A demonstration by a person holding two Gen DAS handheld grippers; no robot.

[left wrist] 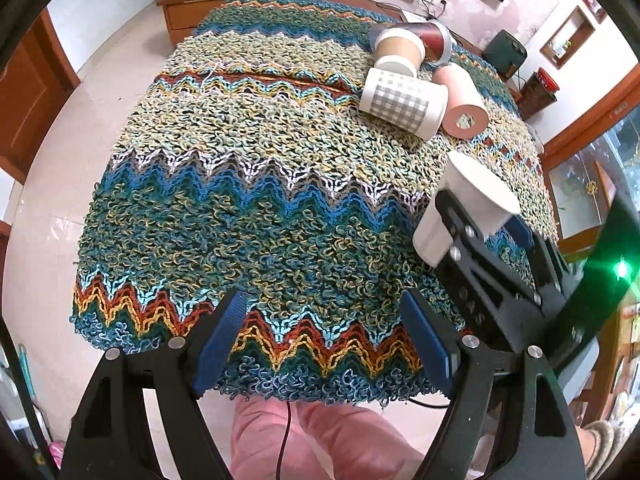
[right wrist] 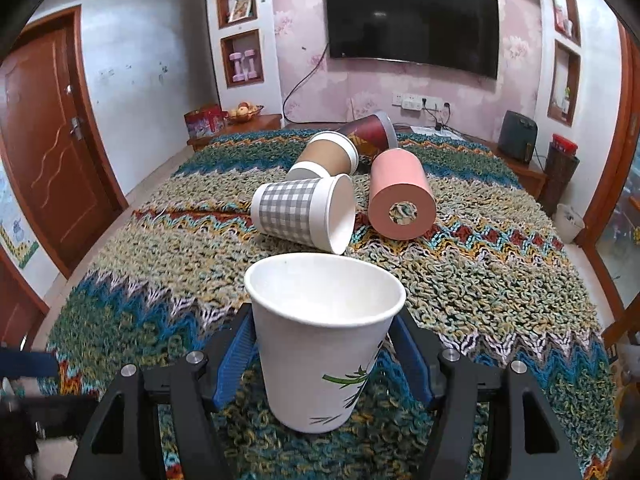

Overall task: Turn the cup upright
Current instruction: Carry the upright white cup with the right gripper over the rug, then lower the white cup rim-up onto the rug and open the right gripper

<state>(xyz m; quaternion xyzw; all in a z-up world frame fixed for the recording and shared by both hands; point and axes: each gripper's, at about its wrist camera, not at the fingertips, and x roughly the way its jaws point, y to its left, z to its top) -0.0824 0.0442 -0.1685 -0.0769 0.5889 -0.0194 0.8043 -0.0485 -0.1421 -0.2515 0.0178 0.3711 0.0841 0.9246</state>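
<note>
My right gripper (right wrist: 324, 356) is shut on a white paper cup (right wrist: 320, 344) with a green bamboo print, held mouth up just above the woven rug. In the left wrist view the same cup (left wrist: 464, 208) sits between the right gripper's fingers at the right. My left gripper (left wrist: 320, 340) is open and empty over the table's near edge. A grey checked cup (right wrist: 304, 212) (left wrist: 404, 102), a pink cup (right wrist: 400, 196) (left wrist: 460, 96), a brown cup (right wrist: 332, 152) (left wrist: 400, 46) and a dark red cup (right wrist: 370, 130) (left wrist: 430, 36) lie on their sides further back.
The table is covered by a zigzag woven rug (right wrist: 500, 260) (left wrist: 240, 184). A wooden cabinet (left wrist: 200, 4) and a wall TV (right wrist: 412, 24) stand beyond it. A wooden door (right wrist: 48, 140) is at the left. The person's pink trousers (left wrist: 320, 440) are below the near edge.
</note>
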